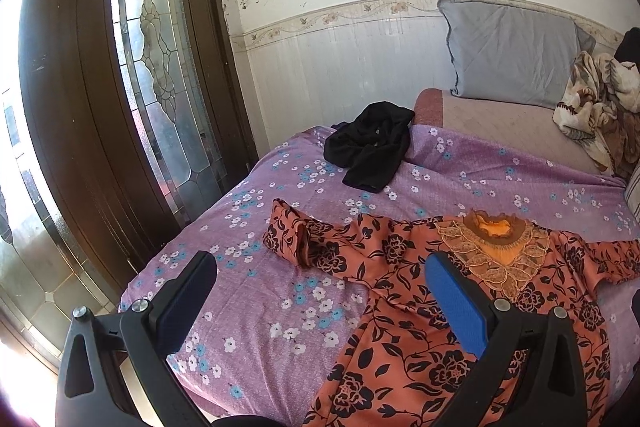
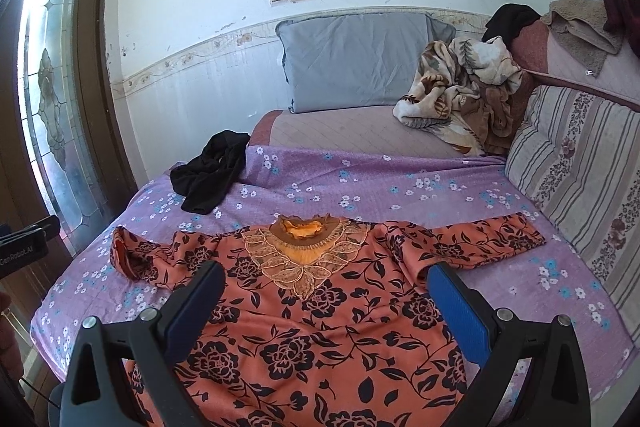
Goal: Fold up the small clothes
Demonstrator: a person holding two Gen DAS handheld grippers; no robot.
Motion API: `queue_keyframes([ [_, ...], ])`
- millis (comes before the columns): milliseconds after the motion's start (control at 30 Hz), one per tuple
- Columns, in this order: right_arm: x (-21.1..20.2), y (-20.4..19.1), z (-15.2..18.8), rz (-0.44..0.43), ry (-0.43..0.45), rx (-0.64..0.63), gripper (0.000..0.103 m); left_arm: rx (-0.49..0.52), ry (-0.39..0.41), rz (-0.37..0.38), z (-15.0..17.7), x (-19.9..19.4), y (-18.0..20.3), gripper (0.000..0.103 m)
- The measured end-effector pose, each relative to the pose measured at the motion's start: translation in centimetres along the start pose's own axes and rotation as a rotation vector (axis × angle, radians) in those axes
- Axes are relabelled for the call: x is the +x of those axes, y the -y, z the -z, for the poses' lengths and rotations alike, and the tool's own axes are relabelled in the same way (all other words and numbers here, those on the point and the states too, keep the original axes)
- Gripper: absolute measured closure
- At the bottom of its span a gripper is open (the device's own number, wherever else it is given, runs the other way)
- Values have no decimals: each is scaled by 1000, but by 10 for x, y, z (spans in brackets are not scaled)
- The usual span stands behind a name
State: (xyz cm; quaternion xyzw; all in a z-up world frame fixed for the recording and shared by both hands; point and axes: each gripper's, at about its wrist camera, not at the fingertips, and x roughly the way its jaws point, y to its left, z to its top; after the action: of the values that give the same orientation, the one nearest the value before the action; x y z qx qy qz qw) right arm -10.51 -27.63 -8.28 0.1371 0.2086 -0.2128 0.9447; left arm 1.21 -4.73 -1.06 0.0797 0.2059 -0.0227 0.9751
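An orange top with a black flower print (image 2: 320, 327) lies spread face up on the purple flowered sheet (image 2: 360, 179), collar away from me. Its left sleeve (image 1: 296, 239) is bunched and curled. Its right sleeve (image 2: 480, 239) lies stretched out to the right. The top also shows in the left wrist view (image 1: 420, 347). My left gripper (image 1: 320, 275) is open and empty, above the sheet beside the top's left side. My right gripper (image 2: 326, 279) is open and empty, above the top's chest.
A crumpled black garment (image 1: 372, 143) lies further back on the sheet. A grey-blue pillow (image 2: 356, 59) leans on the wall. A flowered blanket (image 2: 460, 91) is heaped at the back right. A striped cushion (image 2: 572, 179) lines the right side. A glass door (image 1: 160, 67) stands left.
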Motion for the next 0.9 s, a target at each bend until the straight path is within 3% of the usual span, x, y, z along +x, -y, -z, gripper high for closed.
queue_keyframes([
  [367,11,15,2,-13,12,42,0,58,11,-21,-2,2,22,0],
  [567,24,32,0,5,7,74,0,79,-14,17,-1,16,40,0],
  [733,67,96,-5,28,-49,214,0,104,-145,187,4,76,82,0],
  [833,110,167,-1,-3,-152,416,1,142,-290,282,22,135,125,0],
  [900,136,221,10,-4,-217,586,1,189,-411,303,48,170,150,0],
])
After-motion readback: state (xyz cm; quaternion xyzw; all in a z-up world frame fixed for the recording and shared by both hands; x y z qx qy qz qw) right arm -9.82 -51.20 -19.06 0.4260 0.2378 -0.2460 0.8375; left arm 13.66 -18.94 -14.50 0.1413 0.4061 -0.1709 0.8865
